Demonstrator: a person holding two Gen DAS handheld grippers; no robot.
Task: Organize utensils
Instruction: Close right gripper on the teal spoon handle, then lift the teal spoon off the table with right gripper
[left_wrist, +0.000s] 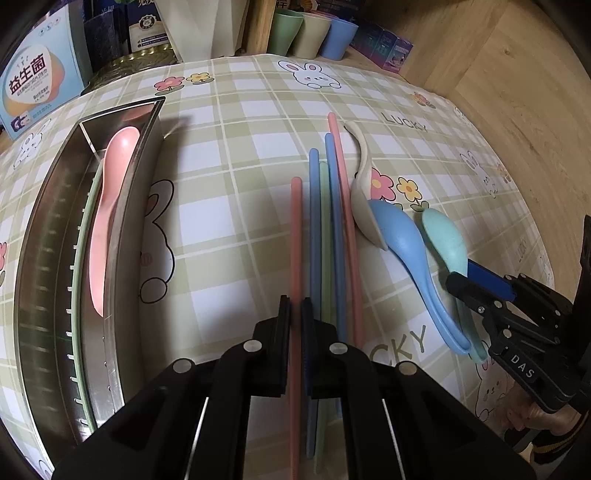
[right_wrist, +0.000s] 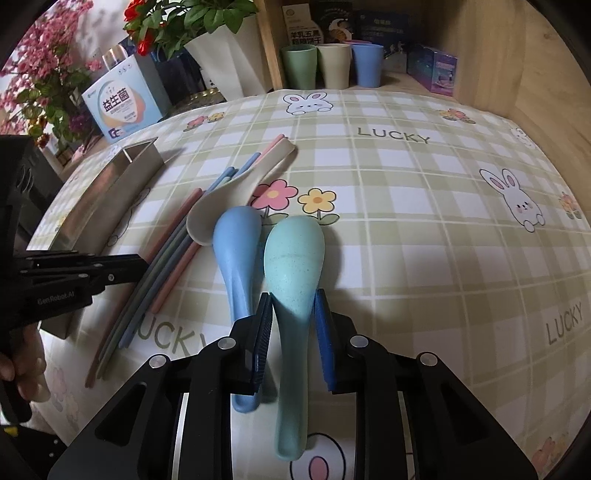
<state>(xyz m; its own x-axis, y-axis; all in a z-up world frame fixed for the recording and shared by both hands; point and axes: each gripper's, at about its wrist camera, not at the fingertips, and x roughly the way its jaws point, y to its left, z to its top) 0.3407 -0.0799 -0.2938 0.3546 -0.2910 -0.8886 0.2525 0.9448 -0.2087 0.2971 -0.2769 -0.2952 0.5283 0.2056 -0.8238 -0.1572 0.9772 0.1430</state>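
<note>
- Left gripper (left_wrist: 295, 310): jaws drawn close on the pink chopstick (left_wrist: 296, 236), which runs straight between the pads toward 12 o'clock; pinching it, as far as the left wrist view shows.
- Just beside that chopstick at 3 o'clock: a blue chopstick (left_wrist: 314, 206), a green chopstick (left_wrist: 324, 221), a second blue chopstick (left_wrist: 334, 206) and a second pink chopstick (left_wrist: 341, 184), all roughly parallel on the checked tablecloth (left_wrist: 240, 122).
- Right gripper (right_wrist: 293, 325): pads set on either side of the teal spoon (right_wrist: 293, 251) at its neck; spread slightly, firm contact cannot be told. Bowl toward 12 o'clock, handle running back to 6 o'clock under the tool.
- Blue spoon (right_wrist: 236, 236) lying just beside the teal one at 9 o'clock, handle partly under the left-hand pad.
- Cream spoon (right_wrist: 221, 206) at 11 o'clock of the blue spoon, bowl touching it, handle over the chopstick tips.
- Metal tray (left_wrist: 147, 155) at 9 o'clock in the left wrist view, well apart from the chopsticks; pink spoon (left_wrist: 110, 192) inside it, with a green rod along the inner wall.
- Three cups (right_wrist: 332, 64) and a blue-white box (right_wrist: 122, 107) at the 12 o'clock edge of the table.
</note>
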